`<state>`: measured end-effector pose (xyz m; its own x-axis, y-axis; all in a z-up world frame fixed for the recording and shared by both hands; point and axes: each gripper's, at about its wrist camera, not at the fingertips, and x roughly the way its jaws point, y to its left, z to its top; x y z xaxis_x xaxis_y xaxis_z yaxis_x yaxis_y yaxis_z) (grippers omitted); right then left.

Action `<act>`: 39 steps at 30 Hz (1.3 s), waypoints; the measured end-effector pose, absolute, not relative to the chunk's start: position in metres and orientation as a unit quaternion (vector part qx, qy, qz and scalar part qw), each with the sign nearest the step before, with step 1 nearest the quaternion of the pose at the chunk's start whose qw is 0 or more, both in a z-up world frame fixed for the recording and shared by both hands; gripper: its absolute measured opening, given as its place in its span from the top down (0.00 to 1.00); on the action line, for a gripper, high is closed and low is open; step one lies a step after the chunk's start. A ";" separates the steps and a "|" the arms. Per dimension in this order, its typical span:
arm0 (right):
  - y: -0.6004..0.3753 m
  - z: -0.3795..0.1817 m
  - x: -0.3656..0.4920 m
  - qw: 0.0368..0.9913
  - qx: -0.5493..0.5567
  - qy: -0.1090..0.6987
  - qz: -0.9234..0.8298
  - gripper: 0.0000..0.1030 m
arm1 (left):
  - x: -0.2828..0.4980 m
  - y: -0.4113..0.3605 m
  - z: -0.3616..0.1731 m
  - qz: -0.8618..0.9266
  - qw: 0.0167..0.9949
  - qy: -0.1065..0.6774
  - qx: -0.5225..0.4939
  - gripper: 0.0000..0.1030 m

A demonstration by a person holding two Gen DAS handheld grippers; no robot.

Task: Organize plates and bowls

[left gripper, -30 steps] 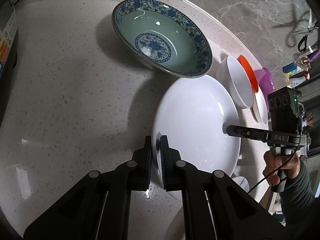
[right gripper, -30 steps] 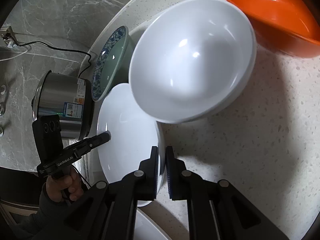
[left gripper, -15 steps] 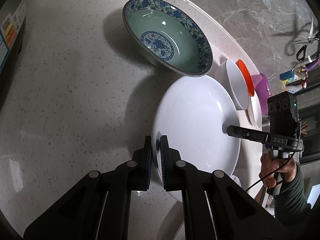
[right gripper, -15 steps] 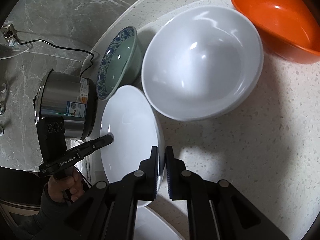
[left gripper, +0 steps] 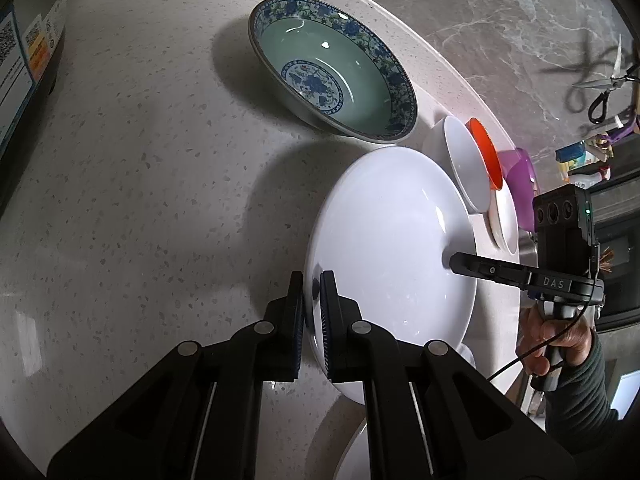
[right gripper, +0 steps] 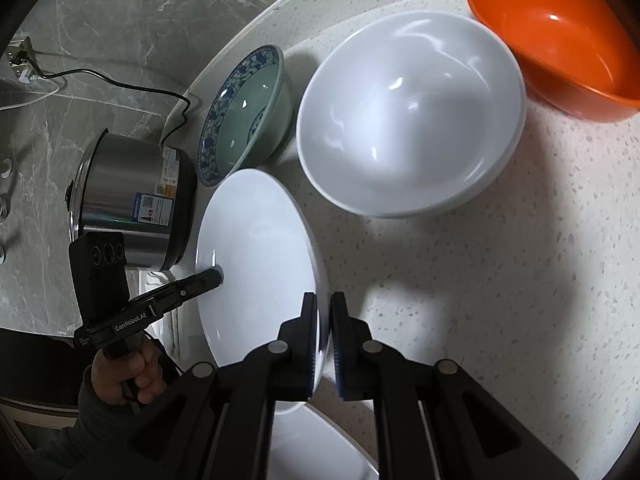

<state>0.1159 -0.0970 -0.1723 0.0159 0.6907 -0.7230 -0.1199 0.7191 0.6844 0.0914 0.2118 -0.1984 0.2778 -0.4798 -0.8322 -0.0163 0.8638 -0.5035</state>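
A large white plate [left gripper: 384, 248] is held in the air between both grippers. My left gripper [left gripper: 311, 300] is shut on its near rim, and my right gripper [right gripper: 323, 316] is shut on the opposite rim [right gripper: 256, 248]. The right gripper's finger shows at the plate's far edge in the left wrist view [left gripper: 480, 268]. A green bowl with a blue flowered rim [left gripper: 332, 68] sits on the speckled counter [left gripper: 140, 160] beyond. A white bowl [right gripper: 412, 116] and an orange bowl [right gripper: 560, 28] sit further along the counter.
A steel rice cooker [right gripper: 132, 204] with a black cord stands at the counter's left end. Another white dish [right gripper: 320, 452] lies below the held plate. A purple container [left gripper: 520, 176] stands behind the orange bowl. Scissors [left gripper: 608, 88] hang on the marble wall.
Both grippers have lifted the white plate and drawn it back from the bowls. The green, white and orange bowls look farther away and have not moved.
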 end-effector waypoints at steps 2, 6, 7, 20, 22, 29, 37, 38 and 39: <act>-0.097 -0.172 0.115 0.676 0.224 0.634 0.300 0.91 | 0.090 0.212 -0.197 -0.151 0.771 0.581 -0.214 0.94; -0.098 -0.171 0.114 0.677 0.224 0.634 0.300 0.91 | 0.090 0.208 -0.194 -0.154 0.773 0.577 -0.216 0.94; -0.098 -0.170 0.113 0.677 0.224 0.633 0.300 0.91 | 0.090 0.207 -0.192 -0.155 0.773 0.575 -0.216 0.94; -0.113 -0.114 0.072 0.690 0.220 0.609 0.323 0.91 | 0.037 0.191 -0.138 -0.166 0.810 0.521 -0.213 0.94; -0.118 -0.104 0.054 0.693 0.218 0.605 0.325 0.91 | 0.020 0.184 -0.138 -0.169 0.809 0.523 -0.211 0.94; -0.136 -0.105 0.001 0.695 0.217 0.610 0.312 0.90 | -0.037 0.154 -0.165 -0.174 0.788 0.549 -0.217 0.93; -0.147 -0.145 -0.038 0.674 0.231 0.642 0.283 0.90 | -0.073 0.136 -0.198 -0.162 0.777 0.574 -0.200 0.93; -0.148 -0.148 -0.040 0.673 0.232 0.643 0.281 0.90 | -0.075 0.134 -0.200 -0.160 0.778 0.575 -0.195 0.93; -0.149 -0.151 -0.042 0.671 0.233 0.645 0.280 0.90 | -0.078 0.132 -0.202 -0.159 0.779 0.575 -0.191 0.93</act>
<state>-0.0419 -0.1491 -0.1510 0.0104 0.6774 -0.7355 -0.0749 0.7340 0.6750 -0.0780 0.1318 -0.2019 0.2875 -0.4666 -0.8364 0.0275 0.8769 -0.4798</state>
